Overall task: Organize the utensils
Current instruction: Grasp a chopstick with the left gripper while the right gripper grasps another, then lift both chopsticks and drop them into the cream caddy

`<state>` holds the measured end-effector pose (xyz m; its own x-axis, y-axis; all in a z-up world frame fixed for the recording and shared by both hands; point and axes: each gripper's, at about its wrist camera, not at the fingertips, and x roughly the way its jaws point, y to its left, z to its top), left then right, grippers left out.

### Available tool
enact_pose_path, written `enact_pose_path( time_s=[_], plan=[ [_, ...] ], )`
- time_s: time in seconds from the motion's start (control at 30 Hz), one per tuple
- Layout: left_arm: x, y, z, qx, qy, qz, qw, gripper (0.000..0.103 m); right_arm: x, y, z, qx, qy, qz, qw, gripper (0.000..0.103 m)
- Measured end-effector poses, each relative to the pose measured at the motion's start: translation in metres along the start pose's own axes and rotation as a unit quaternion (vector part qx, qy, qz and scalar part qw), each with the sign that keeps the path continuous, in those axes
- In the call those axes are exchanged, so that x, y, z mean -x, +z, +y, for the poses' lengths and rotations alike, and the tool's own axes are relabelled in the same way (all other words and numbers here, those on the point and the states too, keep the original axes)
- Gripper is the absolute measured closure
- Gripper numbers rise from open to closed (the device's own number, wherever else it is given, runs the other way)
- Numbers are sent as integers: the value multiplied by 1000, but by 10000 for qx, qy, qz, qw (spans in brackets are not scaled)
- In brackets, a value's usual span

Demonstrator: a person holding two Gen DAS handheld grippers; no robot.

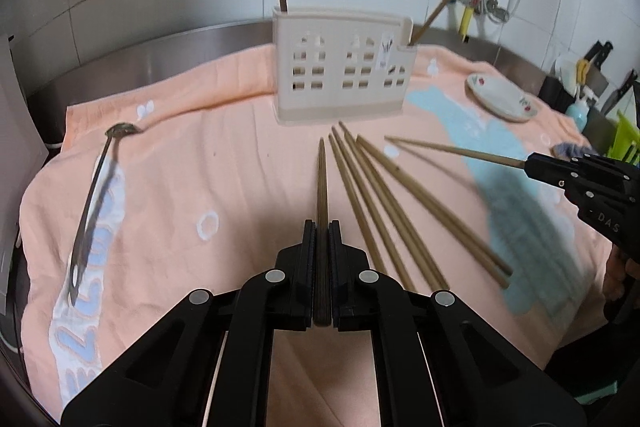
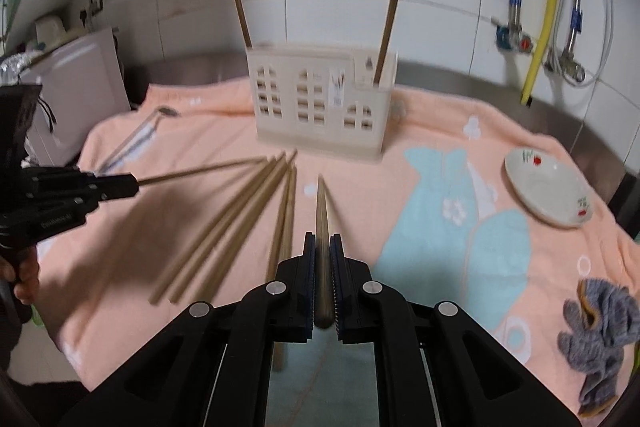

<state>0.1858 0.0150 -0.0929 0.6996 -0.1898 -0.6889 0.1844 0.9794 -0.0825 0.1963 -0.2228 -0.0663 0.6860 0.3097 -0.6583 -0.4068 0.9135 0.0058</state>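
My left fingers are clamped on one chopstick and my right fingers on another chopstick, above the loose chopsticks.

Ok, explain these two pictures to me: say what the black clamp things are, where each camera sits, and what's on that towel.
The black clamps are hand-held grippers, one in each of a person's hands, each with a camera looking along its two fingers. One picture comes from the left gripper, the other from the right gripper, so each also shows the other at its edge. Both are shut on one chopstick: the left holds this one, the right this one. On the peach towel lie loose chopsticks, a metal ladle, a small plate, a grey cloth and a cream utensil holder with two chopsticks already standing in it.
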Motion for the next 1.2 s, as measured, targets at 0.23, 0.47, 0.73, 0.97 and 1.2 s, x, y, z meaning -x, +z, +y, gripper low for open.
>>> enact_pose_path(
  time_s=[0.23, 0.47, 0.73, 0.97, 1.2],
  plan=[
    [8, 25, 4, 78, -60, -285, 9995, 98, 11, 32, 0, -36, 135, -338, 9993, 96],
    [11, 52, 7, 35, -114, -456, 9989, 98, 12, 72, -6, 53, 163, -488, 9987, 97],
    [18, 85, 12, -32, -172, -625, 9979, 98, 34, 142, -20, 289, 108, -802, 9963, 97],
    [26, 108, 11, -98, -301, -703, 9970, 98, 48, 196, -33, 328, 82, -1018, 9942, 97],
    [49, 141, 1, -272, -407, -1036, 9934, 98, 30, 224, -37, 420, -143, -942, 9946, 97]
  ],
)
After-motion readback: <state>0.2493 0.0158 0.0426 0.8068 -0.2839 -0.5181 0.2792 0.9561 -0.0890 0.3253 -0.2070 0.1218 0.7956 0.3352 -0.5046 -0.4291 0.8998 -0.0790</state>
